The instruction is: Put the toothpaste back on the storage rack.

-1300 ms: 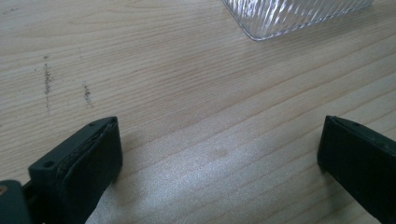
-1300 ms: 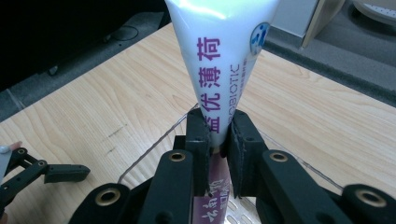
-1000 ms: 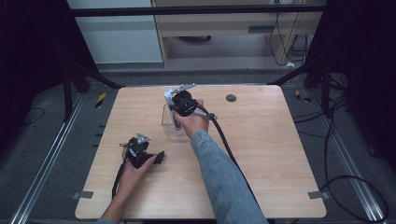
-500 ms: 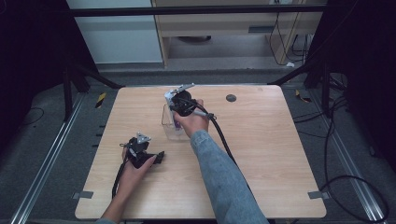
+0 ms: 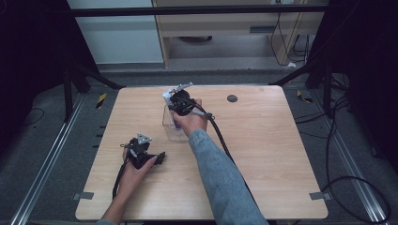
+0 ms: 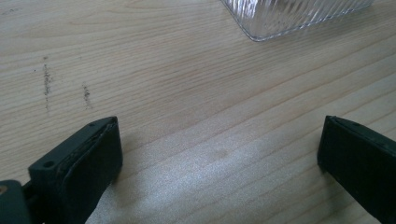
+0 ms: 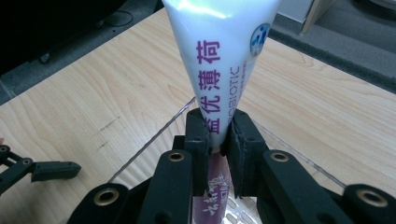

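My right gripper [image 7: 219, 126] is shut on a white toothpaste tube [image 7: 219, 70] with purple lettering. It pinches the tube near its flat sealed end, which rises past the jaws. The tube's lower part hangs inside a clear ribbed plastic container [image 7: 154, 140]. In the high view this right gripper [image 5: 180, 101] hovers over the container [image 5: 170, 123] at the table's middle back. Towards the front left, my left gripper [image 5: 157, 158] lies on the table. In its own view the left gripper [image 6: 219, 126] is wide open over bare wood, and a corner of the container [image 6: 289, 14] lies just ahead.
A small dark round disc [image 5: 232, 98] sits on the wooden table [image 5: 272, 154] to the right of the container. A black cable [image 5: 220, 136] trails from the right gripper along the sleeve. Dark stands and floor cables surround the table.
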Action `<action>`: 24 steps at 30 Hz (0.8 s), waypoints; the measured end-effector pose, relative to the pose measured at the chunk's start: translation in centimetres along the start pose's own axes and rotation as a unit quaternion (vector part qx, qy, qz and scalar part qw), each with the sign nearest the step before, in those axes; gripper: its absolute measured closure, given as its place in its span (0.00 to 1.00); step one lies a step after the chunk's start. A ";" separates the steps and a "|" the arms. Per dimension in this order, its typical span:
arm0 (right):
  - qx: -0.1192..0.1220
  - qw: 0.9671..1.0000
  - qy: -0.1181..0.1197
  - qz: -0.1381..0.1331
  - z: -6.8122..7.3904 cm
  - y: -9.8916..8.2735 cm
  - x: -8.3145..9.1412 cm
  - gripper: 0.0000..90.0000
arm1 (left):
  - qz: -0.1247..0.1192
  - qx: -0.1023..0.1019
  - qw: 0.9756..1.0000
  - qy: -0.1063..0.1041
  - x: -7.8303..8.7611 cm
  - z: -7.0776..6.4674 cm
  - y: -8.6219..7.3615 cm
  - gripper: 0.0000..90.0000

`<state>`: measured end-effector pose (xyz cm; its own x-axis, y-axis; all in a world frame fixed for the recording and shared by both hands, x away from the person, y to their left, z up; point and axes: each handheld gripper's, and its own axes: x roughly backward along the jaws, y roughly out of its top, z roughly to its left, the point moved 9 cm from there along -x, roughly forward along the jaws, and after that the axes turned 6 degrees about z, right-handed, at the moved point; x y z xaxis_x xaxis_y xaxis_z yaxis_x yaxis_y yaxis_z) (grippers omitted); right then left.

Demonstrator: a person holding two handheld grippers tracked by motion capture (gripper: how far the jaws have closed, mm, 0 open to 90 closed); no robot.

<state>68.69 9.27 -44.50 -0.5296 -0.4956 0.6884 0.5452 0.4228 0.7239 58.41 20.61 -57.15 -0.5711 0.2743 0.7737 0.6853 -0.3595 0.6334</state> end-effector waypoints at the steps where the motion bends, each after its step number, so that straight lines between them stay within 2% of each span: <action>1: 0.000 1.000 0.000 0.000 0.0 0.0 0.0 0.88 | 0.000 0.000 1.000 0.000 0.0 0.0 0.0 0.00; 4: -0.006 1.000 0.001 -0.003 0.0 0.3 -0.5 0.88 | 0.000 0.000 1.000 0.000 0.0 0.0 0.0 0.00; 11: -0.001 1.000 0.003 -0.003 0.4 0.5 -0.9 0.87 | 0.000 -0.001 1.000 0.000 0.0 0.0 0.0 0.00; 24: -0.005 1.000 0.007 -0.004 0.5 0.6 -1.0 0.85 | 0.000 0.000 1.000 0.000 0.0 0.0 0.0 0.00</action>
<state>69.21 10.38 -44.70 -0.5259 -0.5091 0.6814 0.5471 0.4109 0.7293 58.41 20.61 -57.15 -0.5708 0.2746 0.7738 0.6850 -0.3604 0.6332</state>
